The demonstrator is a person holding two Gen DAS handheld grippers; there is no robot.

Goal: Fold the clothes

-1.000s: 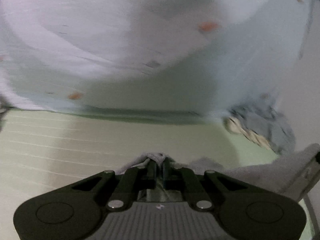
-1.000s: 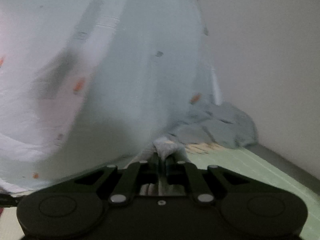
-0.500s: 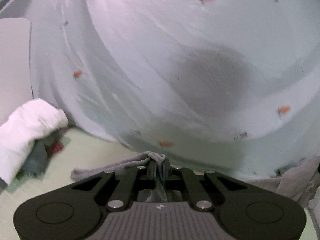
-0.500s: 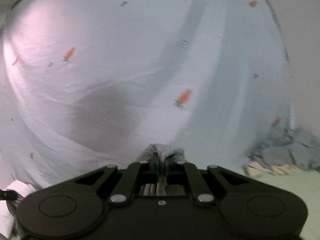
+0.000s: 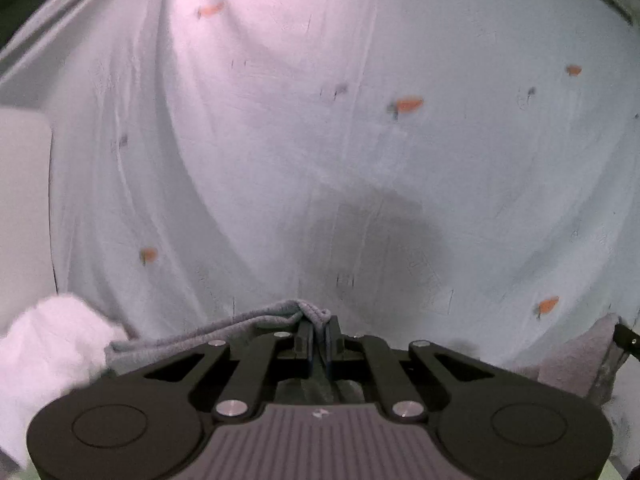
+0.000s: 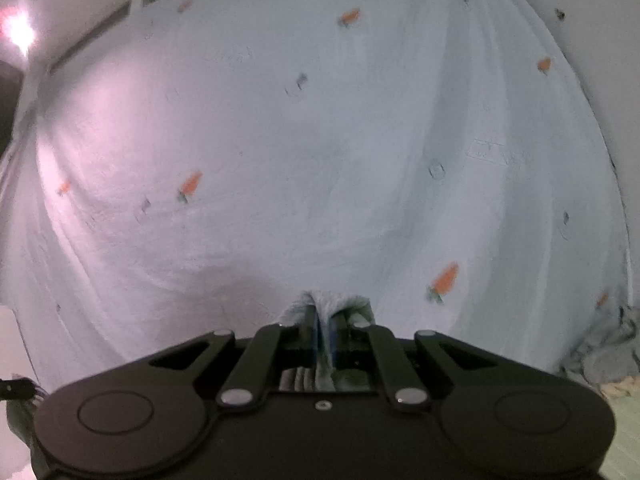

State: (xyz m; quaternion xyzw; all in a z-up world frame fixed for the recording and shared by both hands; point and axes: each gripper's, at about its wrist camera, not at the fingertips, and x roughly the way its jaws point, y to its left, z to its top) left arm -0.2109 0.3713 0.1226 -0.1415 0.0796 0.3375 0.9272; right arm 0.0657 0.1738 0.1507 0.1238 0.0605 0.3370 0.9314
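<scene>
My left gripper [image 5: 319,330] is shut on a fold of a grey knit garment [image 5: 240,326], whose edge trails off to the left. My right gripper [image 6: 325,326] is shut on a pale grey fold of the same kind of cloth [image 6: 320,304]. Both hold the cloth up in front of a pale blue sheet with small orange carrot prints, which fills the left wrist view [image 5: 320,140] and the right wrist view [image 6: 320,140]. The rest of the held garment is hidden below the grippers.
A white fluffy cloth [image 5: 48,344] lies at lower left, beside a white panel [image 5: 22,208]. More grey cloth [image 5: 580,356] hangs at lower right. A crumpled blue-grey garment [image 6: 608,356] lies on the green mat [image 6: 624,432] at right.
Both grippers have tilted upward with the cloth still held. The green mat and the garment piles have slid out of view, and the carrot sheet now fills both views.
</scene>
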